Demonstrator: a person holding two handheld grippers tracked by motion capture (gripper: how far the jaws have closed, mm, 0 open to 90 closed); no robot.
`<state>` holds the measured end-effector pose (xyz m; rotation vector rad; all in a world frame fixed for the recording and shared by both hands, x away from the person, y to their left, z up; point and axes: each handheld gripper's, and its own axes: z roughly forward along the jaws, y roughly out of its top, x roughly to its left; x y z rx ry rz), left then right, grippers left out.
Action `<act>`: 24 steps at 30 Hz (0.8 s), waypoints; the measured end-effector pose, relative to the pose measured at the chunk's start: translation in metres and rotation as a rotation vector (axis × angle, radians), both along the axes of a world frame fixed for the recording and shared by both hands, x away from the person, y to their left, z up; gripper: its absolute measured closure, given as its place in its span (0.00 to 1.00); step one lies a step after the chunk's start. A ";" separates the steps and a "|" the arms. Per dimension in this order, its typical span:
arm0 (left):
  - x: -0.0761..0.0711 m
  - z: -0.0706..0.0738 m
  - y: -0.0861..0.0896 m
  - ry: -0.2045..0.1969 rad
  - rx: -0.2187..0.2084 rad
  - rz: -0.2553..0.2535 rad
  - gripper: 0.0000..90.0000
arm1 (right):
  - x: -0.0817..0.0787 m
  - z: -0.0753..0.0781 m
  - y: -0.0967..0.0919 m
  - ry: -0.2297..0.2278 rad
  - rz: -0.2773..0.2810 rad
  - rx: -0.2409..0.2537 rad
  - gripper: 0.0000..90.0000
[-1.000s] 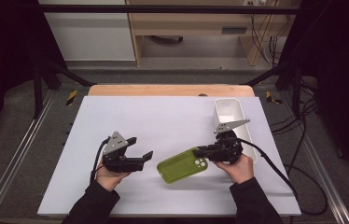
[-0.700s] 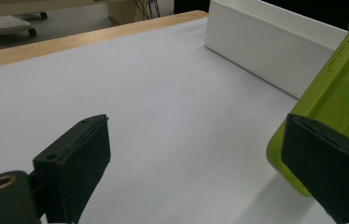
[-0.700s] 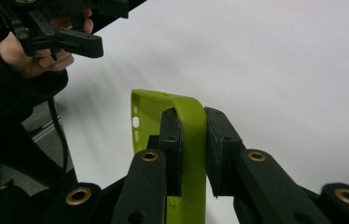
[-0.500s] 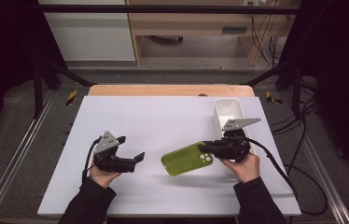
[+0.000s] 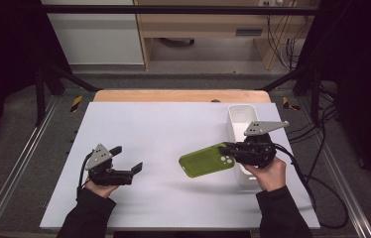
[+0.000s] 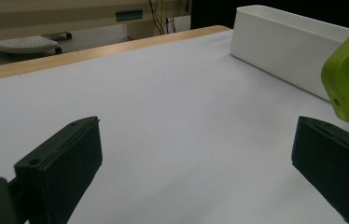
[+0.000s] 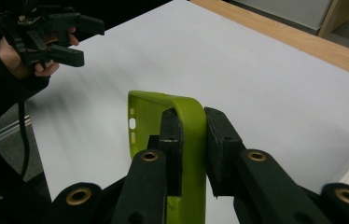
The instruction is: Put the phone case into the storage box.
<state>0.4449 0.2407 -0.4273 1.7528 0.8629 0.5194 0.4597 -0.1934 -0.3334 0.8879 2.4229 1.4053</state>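
The left gripper has just opened wide and pulled back empty; the right gripper alone clamps the green phone case, lifted near the white bin

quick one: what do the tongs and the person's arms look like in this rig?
Both tongs, left and right, are matte black with two blocky flat jaws, brass-coloured pivot bushings, a grey three-cornered plate on top and a black trailing cable. The person wears dark long sleeves; hands are ungloved.

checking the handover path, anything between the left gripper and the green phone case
Nothing: in the high view only bare white table lies between left gripper and green phone case.
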 end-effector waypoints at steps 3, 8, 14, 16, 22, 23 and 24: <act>-0.002 -0.001 0.003 -0.024 -0.001 0.001 0.02 | -0.001 0.007 0.000 -0.017 -0.006 -0.010 0.87; -0.005 -0.007 0.009 -0.045 0.005 -0.001 0.02 | -0.004 0.019 -0.002 -0.043 -0.018 -0.019 0.87; -0.007 -0.015 0.018 -0.052 0.016 0.011 0.02 | -0.003 0.029 -0.001 -0.066 -0.031 -0.055 0.87; -0.008 -0.017 0.021 -0.045 0.026 0.021 0.02 | -0.002 0.031 0.000 -0.073 -0.032 -0.067 0.87; -0.008 -0.022 0.028 -0.024 0.029 0.031 0.02 | -0.002 0.038 0.003 -0.091 -0.036 -0.090 0.87; -0.008 -0.023 0.029 -0.021 0.028 0.037 0.02 | -0.002 0.039 0.003 -0.097 -0.037 -0.098 0.87; -0.008 -0.023 0.030 -0.019 0.025 0.042 0.02 | -0.001 0.041 0.003 -0.102 -0.040 -0.106 0.87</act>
